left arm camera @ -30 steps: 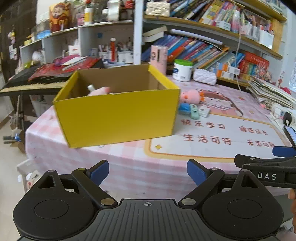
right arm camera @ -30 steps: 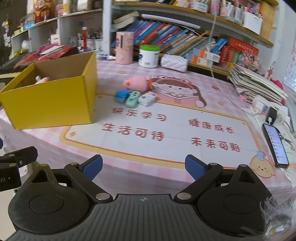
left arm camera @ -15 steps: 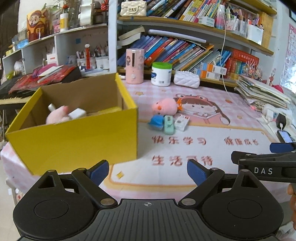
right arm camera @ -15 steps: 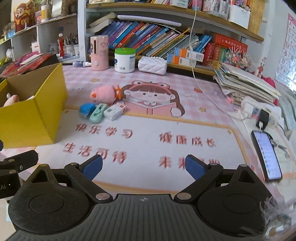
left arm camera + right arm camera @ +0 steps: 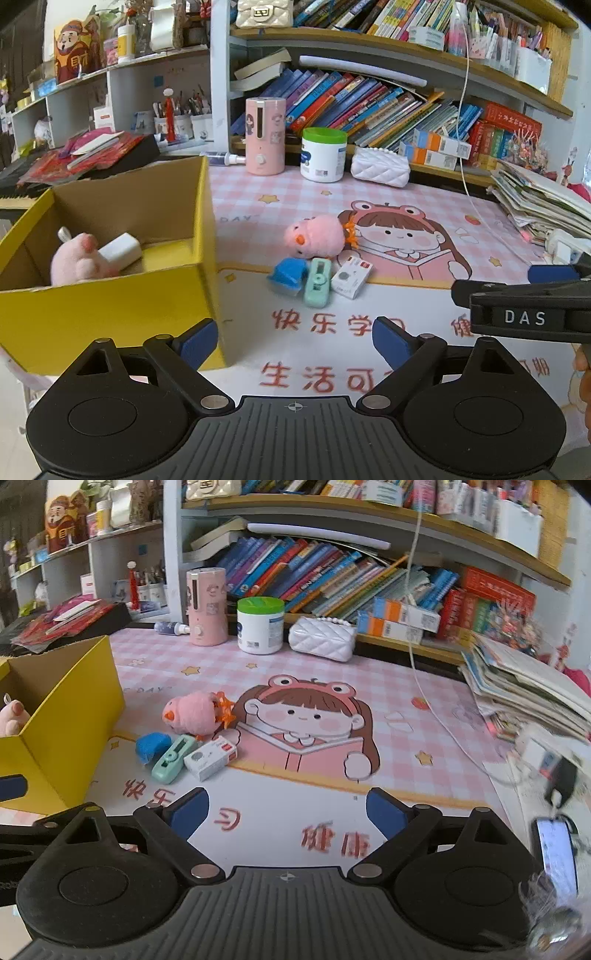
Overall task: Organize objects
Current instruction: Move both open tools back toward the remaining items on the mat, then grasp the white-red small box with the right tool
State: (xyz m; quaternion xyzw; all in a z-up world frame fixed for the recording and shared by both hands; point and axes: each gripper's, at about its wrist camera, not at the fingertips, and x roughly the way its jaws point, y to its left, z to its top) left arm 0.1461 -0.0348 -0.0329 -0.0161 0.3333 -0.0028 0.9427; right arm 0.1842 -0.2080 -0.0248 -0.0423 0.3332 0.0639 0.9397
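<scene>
the left gripper was held at the bottom centre of its frame with the fingers wide apart and nothing between them. the right gripper was the same, spread and empty. a pink plush, a blue piece, a mint green device and a small white box lay close together at the centre of the frame on the table mat. the yellow box stood at the left, with another pink plush and a white block inside.

Black tongs with blue pads; ribbed grey base; silver screws; "DAS" marking.
</scene>
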